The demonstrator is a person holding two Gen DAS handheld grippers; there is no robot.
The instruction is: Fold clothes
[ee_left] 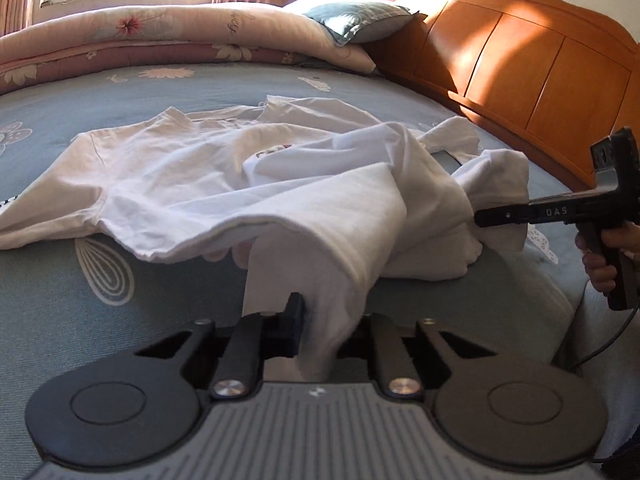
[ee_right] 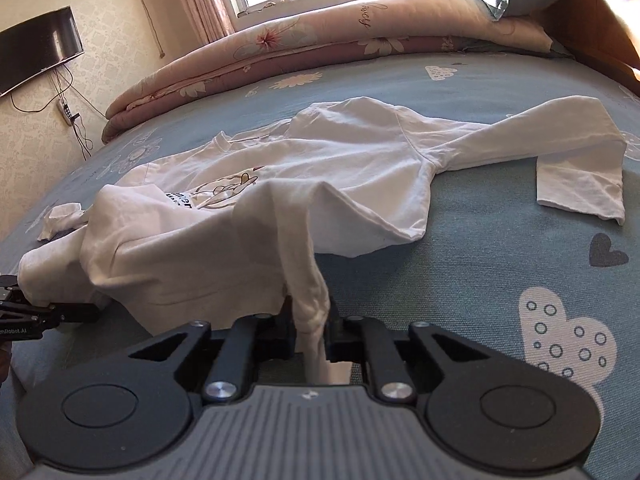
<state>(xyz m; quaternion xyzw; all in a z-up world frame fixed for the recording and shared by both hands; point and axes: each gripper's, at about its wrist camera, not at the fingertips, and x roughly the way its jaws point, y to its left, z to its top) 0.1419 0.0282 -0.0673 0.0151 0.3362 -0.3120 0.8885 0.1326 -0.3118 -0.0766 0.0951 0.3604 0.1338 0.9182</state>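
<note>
A white long-sleeved shirt (ee_left: 168, 176) with a printed front lies crumpled on the blue bed sheet (ee_left: 80, 300). My left gripper (ee_left: 320, 320) is shut on a bunch of its near hem, lifted off the sheet. The right gripper (ee_left: 478, 218), held by a hand (ee_left: 600, 272), pinches the hem further right. In the right wrist view the right gripper (ee_right: 312, 320) is shut on a rope of white cloth, and the shirt (ee_right: 360, 152) stretches away, one sleeve (ee_right: 560, 160) bent on the right. The left gripper (ee_right: 76, 312) shows at the left edge against the cloth.
A folded pink floral quilt (ee_left: 160, 40) and a grey-blue pillow (ee_left: 356, 20) lie along the far side of the bed. The wooden headboard (ee_left: 520, 64) stands on the right. A wall-mounted screen (ee_right: 36, 48) with cables hangs left. A small crumpled white piece (ee_right: 60, 220) lies near the shirt.
</note>
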